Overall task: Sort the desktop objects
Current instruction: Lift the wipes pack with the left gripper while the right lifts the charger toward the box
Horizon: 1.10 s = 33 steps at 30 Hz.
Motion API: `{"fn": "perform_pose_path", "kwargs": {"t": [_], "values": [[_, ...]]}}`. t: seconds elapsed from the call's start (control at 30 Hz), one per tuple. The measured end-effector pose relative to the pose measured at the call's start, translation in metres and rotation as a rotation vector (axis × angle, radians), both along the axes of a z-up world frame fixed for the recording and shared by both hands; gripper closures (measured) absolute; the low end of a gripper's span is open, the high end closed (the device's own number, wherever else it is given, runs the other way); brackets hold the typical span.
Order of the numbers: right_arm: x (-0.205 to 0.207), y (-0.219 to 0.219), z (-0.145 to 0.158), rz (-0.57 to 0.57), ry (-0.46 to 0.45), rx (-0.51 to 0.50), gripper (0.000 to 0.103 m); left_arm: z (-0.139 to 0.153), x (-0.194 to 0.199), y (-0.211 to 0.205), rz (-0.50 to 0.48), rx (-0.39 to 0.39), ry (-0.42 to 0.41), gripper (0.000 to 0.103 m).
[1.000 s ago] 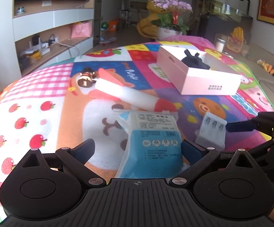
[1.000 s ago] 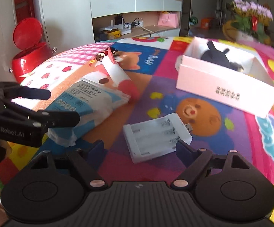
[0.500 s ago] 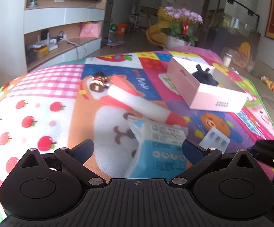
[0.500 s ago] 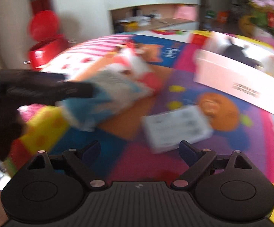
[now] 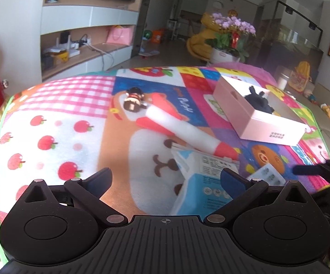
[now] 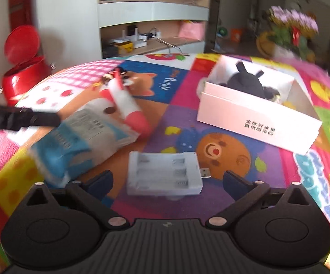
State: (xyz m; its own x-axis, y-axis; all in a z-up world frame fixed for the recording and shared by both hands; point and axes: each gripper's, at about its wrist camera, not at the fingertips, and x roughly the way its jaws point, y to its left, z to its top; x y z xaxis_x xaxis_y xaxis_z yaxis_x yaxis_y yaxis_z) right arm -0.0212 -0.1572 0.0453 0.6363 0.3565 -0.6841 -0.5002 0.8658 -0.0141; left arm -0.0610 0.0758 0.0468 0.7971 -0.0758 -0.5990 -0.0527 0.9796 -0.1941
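My right gripper (image 6: 166, 179) hangs low over the patchwork cloth (image 6: 210, 116), and its jaws are opening, now spread wide. The white battery charger (image 6: 163, 174) lies flat between my fingers, its three slots facing up and a small plug sticking out on its right; neither pad touches it. My left gripper (image 5: 165, 179) is also spread wide over the cloth. The blue and white packet (image 5: 205, 179) lies under its right finger (image 5: 232, 182) and only partly in the gap, gripped by nothing.

Just behind the packet lies a white tube with red ends (image 5: 183, 129), slanting across the cloth and touching the packet's far edge. A small doll figure (image 5: 133, 101) sits at the tube's far end. On the right stands the open pink box (image 6: 256, 116), with a dark plush toy (image 6: 247, 82) inside it. The box is well apart from the charger, with bare cloth between them. From the right wrist view, the left gripper's dark finger reaches in from the left, over the packet. A red bin (image 6: 21, 73) stands off the table's left edge, beside the shelves (image 6: 151, 13).
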Motion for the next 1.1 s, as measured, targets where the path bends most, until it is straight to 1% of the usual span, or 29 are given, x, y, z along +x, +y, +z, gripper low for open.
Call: {"fn": "perform_pose_path", "kwargs": {"t": [0.1,0.17,0.23,0.3,0.33,0.37,0.4,0.5,0.67,0.7,0.73,0.8,0.9,1.0,1.1], "values": [[0.012,0.006,-0.007,0.012,0.000,-0.024,0.000,0.001,-0.003,-0.004,-0.028,0.007,-0.005,0.000],[0.022,0.008,-0.014,0.019,0.030,-0.026,0.000,0.002,-0.005,-0.006,-0.051,0.010,-0.009,0.000],[0.030,0.008,-0.020,0.016,0.072,-0.015,0.000,0.002,-0.006,-0.009,-0.083,0.011,-0.009,0.000],[0.030,0.006,-0.020,0.021,0.078,0.009,0.000,0.001,-0.006,-0.015,-0.111,0.020,-0.008,0.000],[0.028,0.006,-0.019,0.035,0.082,0.012,0.001,0.001,-0.006,-0.020,-0.125,0.030,-0.006,0.000],[0.025,0.006,-0.018,0.041,0.074,0.010,0.010,0.000,-0.005,-0.024,-0.132,0.043,-0.003,0.000],[0.022,0.006,-0.016,0.048,0.069,0.001,0.012,-0.001,-0.005,-0.029,-0.138,0.062,0.000,0.000],[0.012,-0.005,-0.009,0.043,0.057,0.013,0.012,-0.004,-0.002,-0.045,-0.161,0.117,0.000,0.000],[-0.003,-0.037,0.009,-0.011,0.013,0.033,0.012,-0.013,0.010,-0.065,-0.177,0.192,0.024,0.002],[-0.005,-0.044,0.013,-0.025,0.004,0.036,0.012,-0.015,0.012,-0.069,-0.182,0.206,0.032,0.007],[-0.008,-0.051,0.017,-0.040,-0.004,0.038,0.012,-0.017,0.013,-0.072,-0.185,0.220,0.038,0.016],[-0.012,-0.064,0.023,-0.067,-0.016,0.047,0.012,-0.020,0.015,-0.078,-0.178,0.254,0.050,0.024],[-0.019,-0.083,0.030,-0.098,-0.028,0.067,0.012,-0.019,0.015,-0.081,-0.174,0.281,0.050,0.043],[-0.026,-0.097,0.038,-0.122,-0.065,0.078,0.012,-0.008,0.011,-0.084,-0.196,0.278,0.030,0.045],[-0.030,-0.114,0.054,-0.163,-0.132,0.094,0.012,0.017,0.015,-0.091,-0.228,0.294,-0.037,0.045]]}}
